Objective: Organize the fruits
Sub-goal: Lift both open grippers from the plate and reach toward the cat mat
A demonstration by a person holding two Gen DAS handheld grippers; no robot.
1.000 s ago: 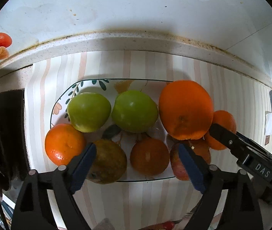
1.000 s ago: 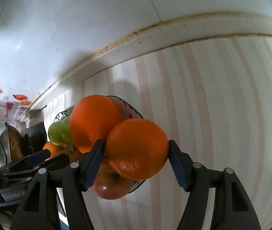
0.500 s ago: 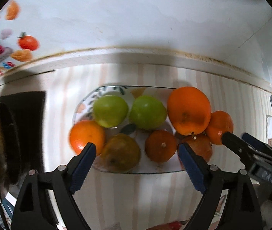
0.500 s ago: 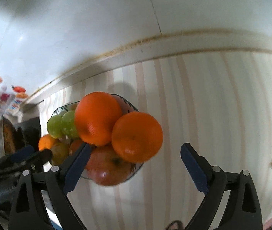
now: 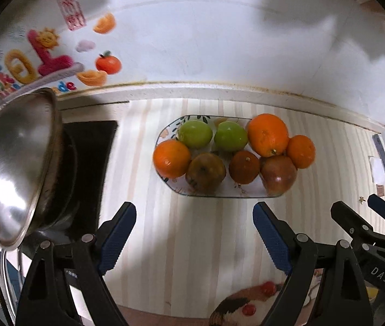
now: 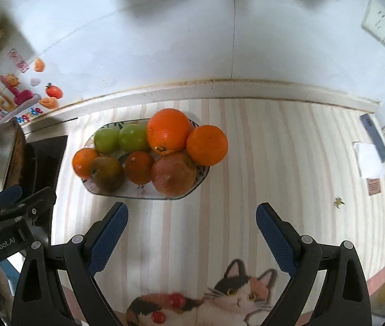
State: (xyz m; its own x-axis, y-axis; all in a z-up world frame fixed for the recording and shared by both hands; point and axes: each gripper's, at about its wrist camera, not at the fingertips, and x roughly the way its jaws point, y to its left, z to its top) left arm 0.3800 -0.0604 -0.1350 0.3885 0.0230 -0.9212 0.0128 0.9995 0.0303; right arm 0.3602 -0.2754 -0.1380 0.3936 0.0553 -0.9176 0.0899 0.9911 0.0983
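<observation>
Fruit: all 8 pieces sit together on the floral plate (image 6: 202,178), the small orange (image 6: 207,144) at its right rim. Left gripper (image 5: 193,237) and right gripper (image 6: 191,237) both spread wide, empty, near the plate. Judged complete; nothing loose on the striped cloth (image 6: 274,163).

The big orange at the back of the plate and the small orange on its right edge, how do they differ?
The big orange is plainly larger than the small orange. It sits at the back beside a green apple; the small one perches at the floral plate's right rim, against the red apple. Both are bright orange and round.
</observation>
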